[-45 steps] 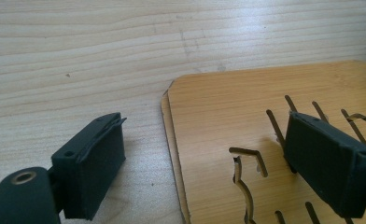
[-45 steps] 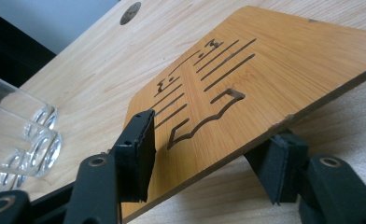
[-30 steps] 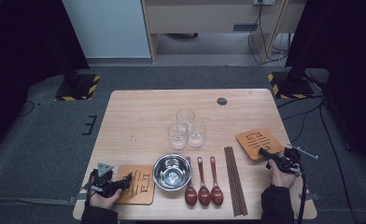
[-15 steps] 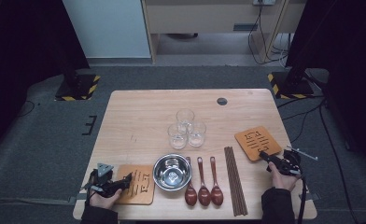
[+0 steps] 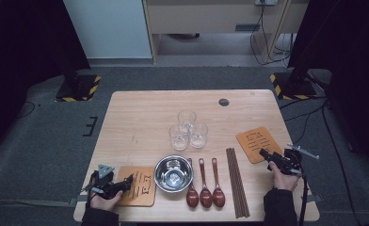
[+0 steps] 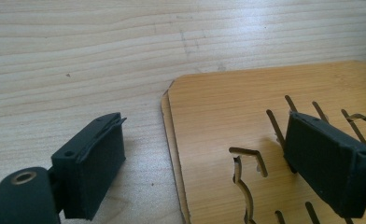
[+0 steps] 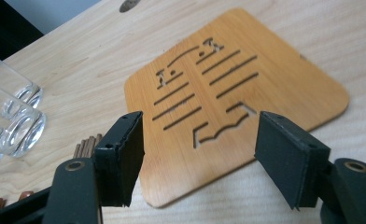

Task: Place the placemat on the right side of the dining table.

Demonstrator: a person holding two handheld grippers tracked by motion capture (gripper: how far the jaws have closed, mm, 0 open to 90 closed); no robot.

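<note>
Little has shifted on the worktop [image 5: 135,117] since the earlier frames: both hands sit where they were, and the one change is at the right hand-held gripper [image 5: 267,156], whose jaws have just been opening and now stand wide with nothing pressed between them. Seen through the right gripper view, the right-hand coaster [image 7: 228,98] lies flat straight ahead of those jaws, its near corner reaching in between them, apart from both pads. Taking the steel bowl [image 5: 173,173] as the landmark, this coaster lies well to the bowl's right, past the three spoons [image 5: 205,189] and the bundle of chopsticks [image 5: 236,181], whose long axis runs away from the person; the right hand is plainly the nearer one to it. Just to the bowl's left lies the stack of coasters [image 5: 138,185], seemingly two, one on the other, and the left hand-held gripper [image 5: 126,182] hovers over its left edge, jaws part open, one over the bare worktop and one over the top coaster, gripping nothing. Any next grasp likely turns on sliding a jaw under a thin edge. Behind the bowl stand three glasses [image 5: 188,129] in a tight cluster, all empty; the bowl also looks empty.
</note>
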